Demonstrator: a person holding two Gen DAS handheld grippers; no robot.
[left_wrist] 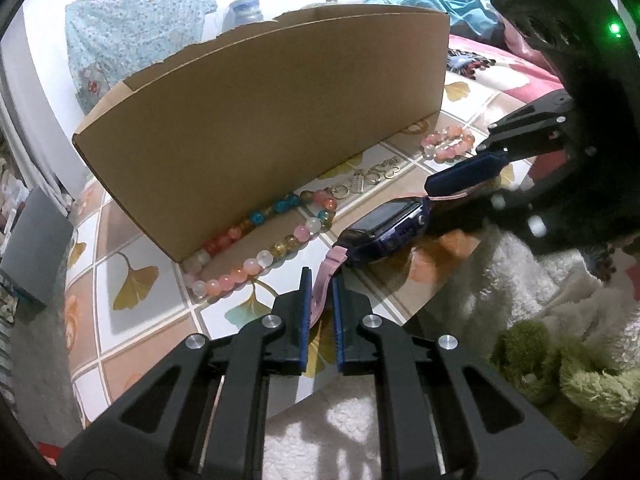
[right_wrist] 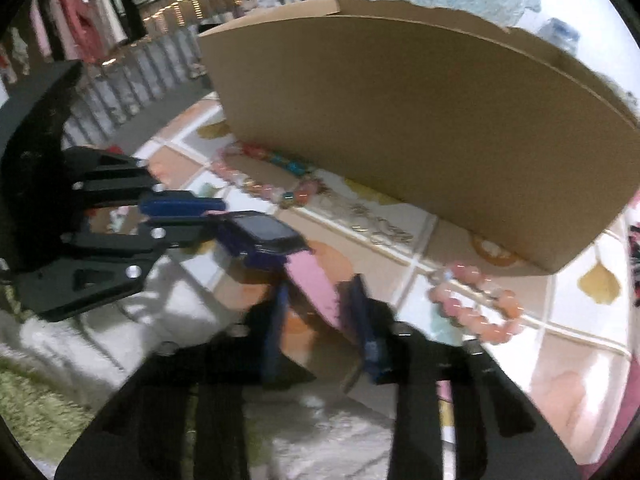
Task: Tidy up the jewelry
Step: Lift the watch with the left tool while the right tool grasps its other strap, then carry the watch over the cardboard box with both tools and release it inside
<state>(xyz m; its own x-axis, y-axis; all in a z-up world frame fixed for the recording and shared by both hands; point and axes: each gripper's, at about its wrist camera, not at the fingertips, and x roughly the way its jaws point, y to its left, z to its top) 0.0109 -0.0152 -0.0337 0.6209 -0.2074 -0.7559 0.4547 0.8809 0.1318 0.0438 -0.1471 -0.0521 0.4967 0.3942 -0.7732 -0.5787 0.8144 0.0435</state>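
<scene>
A purple watch (left_wrist: 388, 228) with pink straps hangs between both grippers above the patterned cloth. My left gripper (left_wrist: 320, 280) is shut on one pink strap (left_wrist: 326, 280). My right gripper (right_wrist: 320, 296) has its jaws set around the other pink strap (right_wrist: 316, 280); the view is blurred and contact is unclear. In the left wrist view the right gripper (left_wrist: 460, 184) holds the strap end. The watch (right_wrist: 260, 236) also shows in the right wrist view, with the left gripper (right_wrist: 188, 212) at its left. A cardboard box (left_wrist: 272, 120) stands just behind.
A long multicoloured bead necklace (left_wrist: 264, 256) lies against the box's base. A pink bead bracelet (left_wrist: 448, 144) lies to the right, also in the right wrist view (right_wrist: 476, 304). Silver rings and a chain (left_wrist: 368, 178) lie between them. White and green fluffy fabric (left_wrist: 560, 340) borders the near side.
</scene>
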